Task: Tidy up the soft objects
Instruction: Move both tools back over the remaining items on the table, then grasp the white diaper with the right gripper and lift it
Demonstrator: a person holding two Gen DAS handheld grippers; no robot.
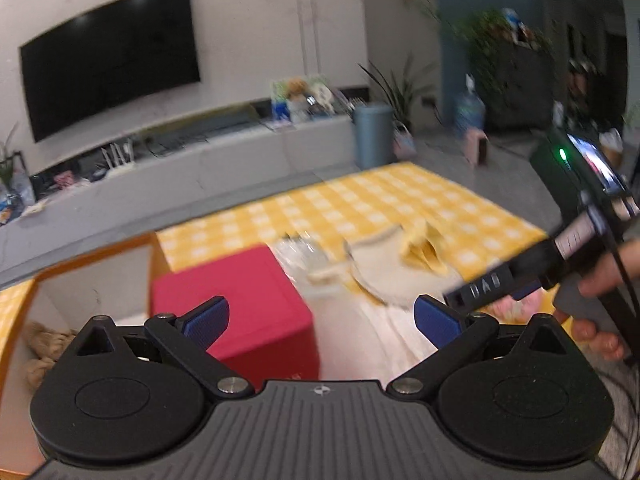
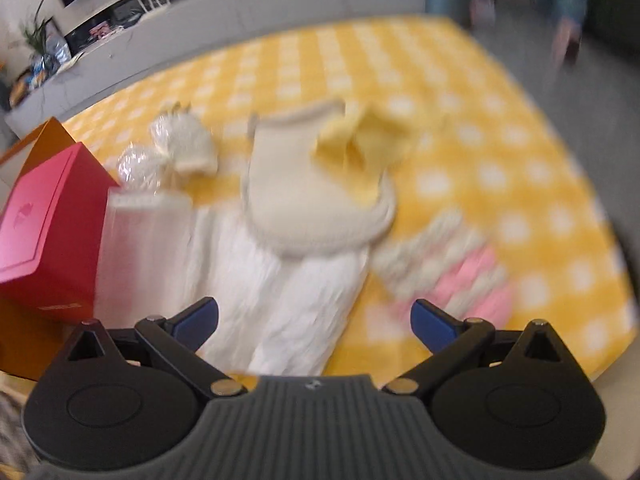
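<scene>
Clearly, both claws stand wide apart with nothing between their blue pads. In the right wrist view, the right gripper (image 2: 314, 320) hangs over a yellow checked tablecloth (image 2: 500, 152), and its open jaws frame the lower end of a white crinkled cloth (image 2: 280, 304) at the bottom centre of the frame. Above this cloth, in the middle of the frame, lies a cream soft piece (image 2: 304, 200), and a pale yellow cloth (image 2: 360, 144) rests on its upper right part. To the lower right sits a pink and white striped item (image 2: 452, 264), just beside the white cloth. At the left edge stands a red box (image 2: 48, 220), with a clear packet (image 2: 144, 248) touching its right side. Two small wrapped bundles (image 2: 168, 152) are in the upper left of the pile.

In the left wrist view, the left gripper (image 1: 320, 320) is over the red box, and an orange box (image 1: 92, 276) with a beige knitted thing (image 1: 40, 352) inside shows at the lower left. The pictures are blurred.
</scene>
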